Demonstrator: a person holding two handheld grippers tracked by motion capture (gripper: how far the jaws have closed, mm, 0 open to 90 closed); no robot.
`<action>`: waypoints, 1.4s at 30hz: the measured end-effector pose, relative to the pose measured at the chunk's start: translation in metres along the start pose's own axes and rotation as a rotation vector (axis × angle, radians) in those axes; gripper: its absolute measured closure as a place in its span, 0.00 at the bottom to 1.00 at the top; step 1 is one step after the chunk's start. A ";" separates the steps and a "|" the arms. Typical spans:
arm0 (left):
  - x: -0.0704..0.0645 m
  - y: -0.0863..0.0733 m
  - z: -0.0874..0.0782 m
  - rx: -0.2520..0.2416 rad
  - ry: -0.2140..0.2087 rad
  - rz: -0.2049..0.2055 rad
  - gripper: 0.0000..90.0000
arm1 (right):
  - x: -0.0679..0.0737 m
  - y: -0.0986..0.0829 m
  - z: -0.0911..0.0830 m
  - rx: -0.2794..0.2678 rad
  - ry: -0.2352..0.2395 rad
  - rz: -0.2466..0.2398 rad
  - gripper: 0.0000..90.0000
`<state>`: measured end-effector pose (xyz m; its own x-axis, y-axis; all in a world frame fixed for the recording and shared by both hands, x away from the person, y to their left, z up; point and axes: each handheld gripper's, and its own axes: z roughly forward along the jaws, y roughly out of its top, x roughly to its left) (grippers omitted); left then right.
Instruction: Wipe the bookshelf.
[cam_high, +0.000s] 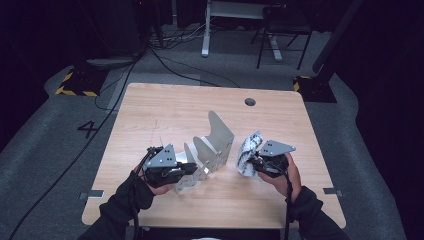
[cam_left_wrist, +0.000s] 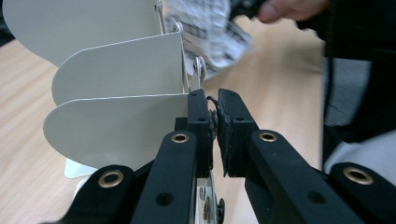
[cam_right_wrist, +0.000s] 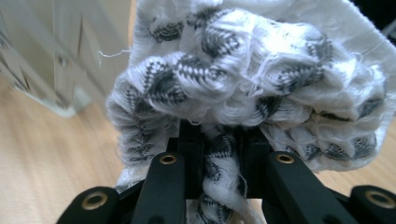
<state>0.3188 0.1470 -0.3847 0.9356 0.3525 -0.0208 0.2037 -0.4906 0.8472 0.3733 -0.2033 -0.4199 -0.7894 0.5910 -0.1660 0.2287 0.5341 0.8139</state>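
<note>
Left gripper (cam_high: 187, 170): held low over the near part of the table (cam_high: 150, 110), pointing right toward the metal rack (cam_high: 212, 142); in the left gripper view its jaws stand almost together, pinched on a thin edge at the rack's near end (cam_left_wrist: 215, 126).
Left hand (cam_high: 150, 175): wrapped round the gripper body from behind, dark sleeve coming in from the near edge, forearm angled inward.
Metal rack: a pale grey file-style stand with rounded upright dividers rising in steps, tallest at the far end; it sits at the table's middle, between the two grippers.
Right gripper (cam_high: 251, 161): held at about the same height, pointing left toward the rack; its jaws are clamped on a bunched fold of the cloth (cam_right_wrist: 219, 163).
Right hand (cam_high: 280, 172): gripping from behind, wrist bent slightly inward.
Cloth (cam_high: 248, 152): a white and grey woven towel, crumpled into a wad, just right of the rack.
</note>
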 end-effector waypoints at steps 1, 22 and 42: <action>-0.002 -0.001 -0.002 0.002 -0.007 0.008 0.94 | 0.003 0.003 -0.002 -0.008 0.008 -0.008 0.84; -0.002 -0.004 -0.004 -0.009 0.037 0.016 0.94 | 0.043 -0.013 0.053 0.177 0.015 -0.170 0.84; -0.002 -0.003 -0.001 -0.012 0.044 0.013 0.94 | 0.054 0.026 0.019 -0.043 0.042 -0.143 0.84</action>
<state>0.3160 0.1489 -0.3865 0.9244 0.3811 0.0140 0.1876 -0.4863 0.8534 0.3473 -0.1455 -0.4183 -0.8355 0.4847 -0.2590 0.0883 0.5837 0.8072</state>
